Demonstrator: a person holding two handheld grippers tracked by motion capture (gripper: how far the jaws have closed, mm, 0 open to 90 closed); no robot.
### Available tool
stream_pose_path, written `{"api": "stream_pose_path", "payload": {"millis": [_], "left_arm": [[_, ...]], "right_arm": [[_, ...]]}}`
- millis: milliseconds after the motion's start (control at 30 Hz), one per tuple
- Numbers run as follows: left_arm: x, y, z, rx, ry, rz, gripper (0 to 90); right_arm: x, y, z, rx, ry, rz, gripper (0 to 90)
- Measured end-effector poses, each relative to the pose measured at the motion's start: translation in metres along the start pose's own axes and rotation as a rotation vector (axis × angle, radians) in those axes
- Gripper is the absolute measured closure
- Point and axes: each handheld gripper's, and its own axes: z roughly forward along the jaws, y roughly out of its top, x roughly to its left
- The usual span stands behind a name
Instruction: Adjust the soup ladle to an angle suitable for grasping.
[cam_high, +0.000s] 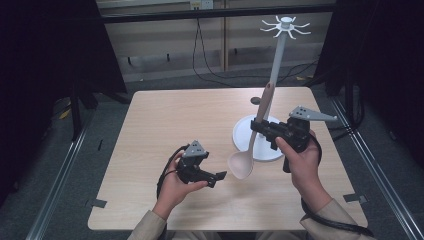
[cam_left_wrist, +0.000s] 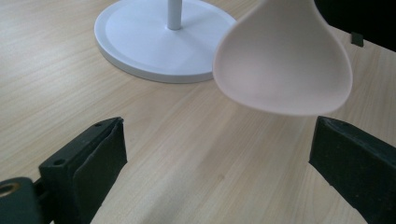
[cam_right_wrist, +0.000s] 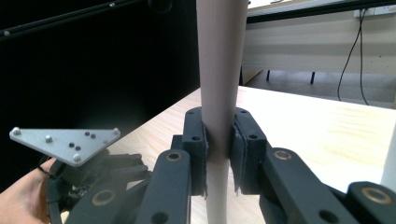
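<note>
I have the left hand-held gripper low over the near part of the surface, the hand wrapped round its body from behind and the forearm coming in from the near edge. It points level toward the right. Its jaws are spread wide with nothing between them; in its own view bare wood lies between the two pads, and the bowl of the spoon hangs just beyond and above them, not touching.

A little farther in and to the right, my right hand-held gripper is held higher, the hand gripping it from below, wrist bent up, its jaws pointing left. They are pressed together on the spoon's handle; its own view shows both pads clamped on the pale shaft. The spoon hangs nearly upright, bowl down and clear of the surface, handle tip leaning up.

Behind it stands the white rack, its round base on the surface, hooks at the top.
</note>
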Motion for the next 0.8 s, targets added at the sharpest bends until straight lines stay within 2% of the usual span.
{"api": "stream_pose_path", "payload": {"millis": [167, 433, 633, 800], "left_arm": [[0.002, -0.007, 0.001, 0.002, -0.025, -0.031, 3.4], [0.008, -0.013, -0.002, -0.001, -0.027, -0.082, 1.8], [0.011, -0.016, -0.006, 0.009, -0.007, -0.068, 1.9], [0.012, -0.019, -0.008, 0.03, -0.002, -0.057, 2.8]], "right_arm": [[0.0, 0.011, 0.0, 0.018, -0.008, -0.031, 78.0], [-0.002, 0.027, 0.002, 0.025, -0.015, -0.056, 78.0], [-0.003, 0.038, 0.006, 0.036, -0.012, -0.077, 78.0], [-0.002, 0.047, 0.01, 0.035, -0.007, -0.075, 78.0]]}}
